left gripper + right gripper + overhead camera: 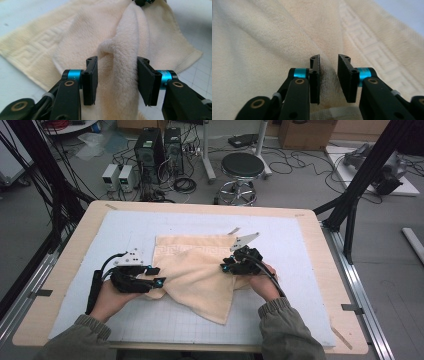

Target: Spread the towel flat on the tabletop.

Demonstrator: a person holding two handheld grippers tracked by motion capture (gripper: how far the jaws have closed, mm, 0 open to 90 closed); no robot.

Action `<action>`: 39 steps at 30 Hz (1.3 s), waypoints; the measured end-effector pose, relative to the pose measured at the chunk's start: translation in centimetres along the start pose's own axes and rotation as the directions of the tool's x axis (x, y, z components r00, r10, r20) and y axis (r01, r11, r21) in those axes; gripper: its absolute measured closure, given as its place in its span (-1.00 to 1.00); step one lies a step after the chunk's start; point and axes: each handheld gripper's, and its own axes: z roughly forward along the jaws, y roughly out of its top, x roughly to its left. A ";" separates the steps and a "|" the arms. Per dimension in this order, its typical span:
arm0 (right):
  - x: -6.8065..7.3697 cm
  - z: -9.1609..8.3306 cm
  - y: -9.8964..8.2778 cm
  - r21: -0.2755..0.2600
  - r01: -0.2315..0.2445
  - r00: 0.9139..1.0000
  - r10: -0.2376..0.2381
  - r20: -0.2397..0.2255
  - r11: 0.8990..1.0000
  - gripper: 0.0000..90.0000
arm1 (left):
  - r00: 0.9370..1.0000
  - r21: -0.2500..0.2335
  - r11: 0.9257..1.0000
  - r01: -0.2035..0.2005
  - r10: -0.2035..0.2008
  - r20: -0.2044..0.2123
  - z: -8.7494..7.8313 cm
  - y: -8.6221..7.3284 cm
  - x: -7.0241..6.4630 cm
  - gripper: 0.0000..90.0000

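Cream towel (pixel 197 270) lies bunched between both grippers: left gripper (pixel 117 80) loosely straddling a raised fold, right gripper (pixel 328 78) parted over a crease opposite.

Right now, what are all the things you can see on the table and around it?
towel: one, cream, rumpled and partly folded in the middle of the mat.
mat: one, pale with a grid, covering most of the table.
table: one, light wood.
stool: one, black round seat, on the floor beyond the table.
computer towers: two, black, on the floor beyond the table.
small boxes: two, white, left of the towers.
left gripper: one, black with blue trim, jaws apart with a ridge of towel between them.
right gripper: one, black with blue trim, jaws slightly apart over a towel fold.
sleeves: two, olive green, at the near edge.
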 end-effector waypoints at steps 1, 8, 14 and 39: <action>0.3 -0.7 0.1 -0.021 0.004 1.000 -0.003 0.013 1.000 0.52 | 1.000 -0.018 1.000 0.000 0.000 -0.007 -0.5 0.1 0.1 0.18; 3.6 -5.2 0.0 -0.109 0.117 0.993 -0.116 0.015 0.987 0.37 | 0.999 -0.013 1.000 0.003 -0.004 -0.046 -1.8 -0.4 0.5 0.19; 7.2 -2.6 -1.4 -0.058 0.205 0.973 -0.210 -0.100 0.977 0.26 | 0.999 0.092 0.996 0.017 -0.013 -0.049 -0.2 -2.8 1.2 0.24; 10.6 -7.0 -5.4 -0.101 0.173 0.951 -0.193 -0.242 0.980 0.91 | 0.997 0.079 0.994 -0.076 0.076 -0.005 -6.6 -4.1 -5.2 0.84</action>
